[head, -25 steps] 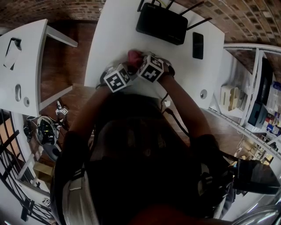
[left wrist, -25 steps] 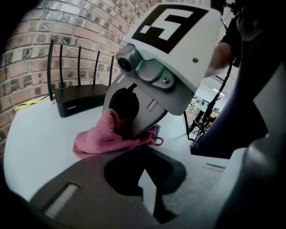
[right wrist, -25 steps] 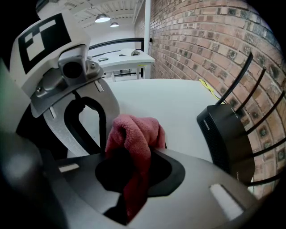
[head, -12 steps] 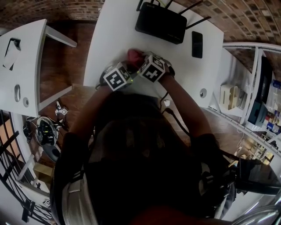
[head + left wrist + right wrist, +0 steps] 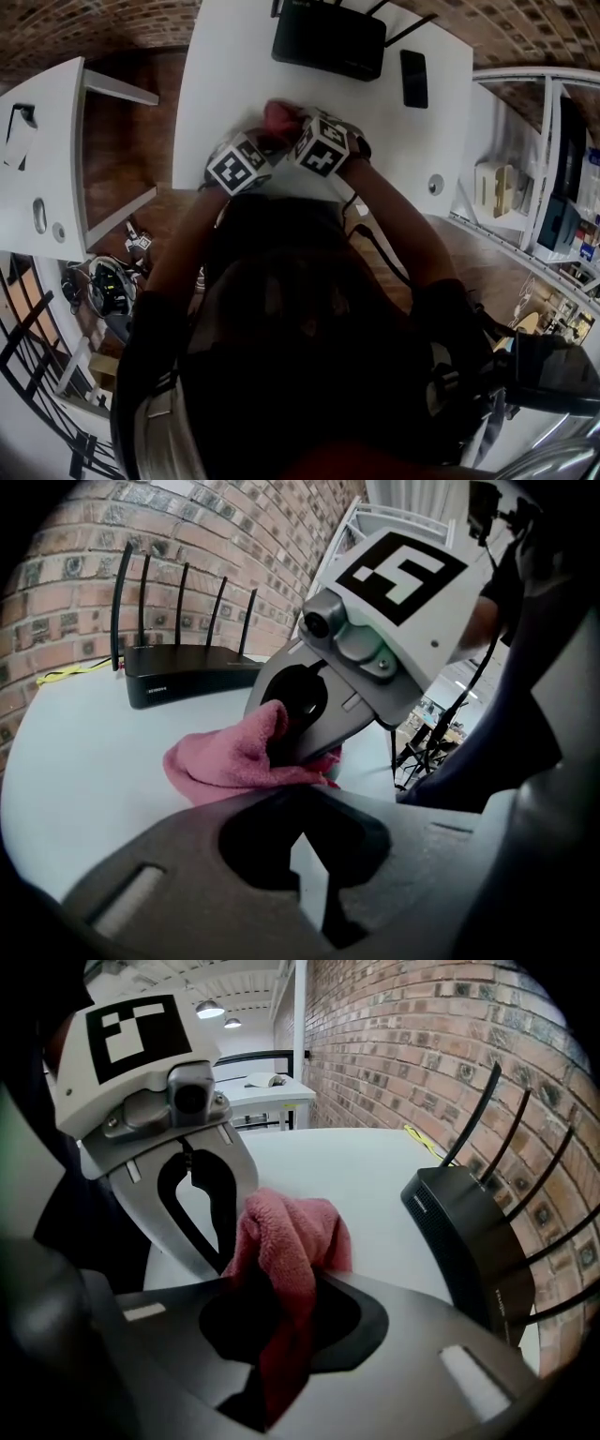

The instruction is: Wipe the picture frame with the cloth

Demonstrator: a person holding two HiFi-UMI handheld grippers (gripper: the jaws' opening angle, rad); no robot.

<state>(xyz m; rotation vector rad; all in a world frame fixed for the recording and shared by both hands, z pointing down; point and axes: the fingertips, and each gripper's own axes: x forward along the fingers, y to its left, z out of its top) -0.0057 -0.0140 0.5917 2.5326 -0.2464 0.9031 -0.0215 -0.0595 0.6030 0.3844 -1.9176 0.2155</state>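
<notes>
Left gripper view: left tongs (image 5: pixel 311 897), pressed together, nothing identifiable gripped; one pale sliver shows in the slit between the tips, and what it is cannot be told. Just ahead of them is the pink cloth (image 5: pixel 220 761), bunched, lying on the white table (image 5: pixel 75 761). Right tongs (image 5: pixel 292 747) come in from the upper right, tips buried in the cloth's right side; their marker cube (image 5: pixel 398 569) faces the camera. Black router (image 5: pixel 187 675), aerials upright, stands farther back on the table before a brick wall (image 5: pixel 187 546), well apart from the cloth. Right gripper view: right tongs narrowly spread and pinching the cloth; one bunch of it rises above the tips, one tail hangs down through the gap. Left tongs stand just beside the cloth at its left; whether they touch it cannot be told. Router at right, near the wall; second table (image 5: pixel 272 1087) in the background. Head view: both tongs side by side at the near part of the table, each marker cube uppermost, the cloth showing between and just beyond them. Router at the far edge; dark phone (image 5: pixel 413 78) flat on the table to its right, apart from it.
</notes>
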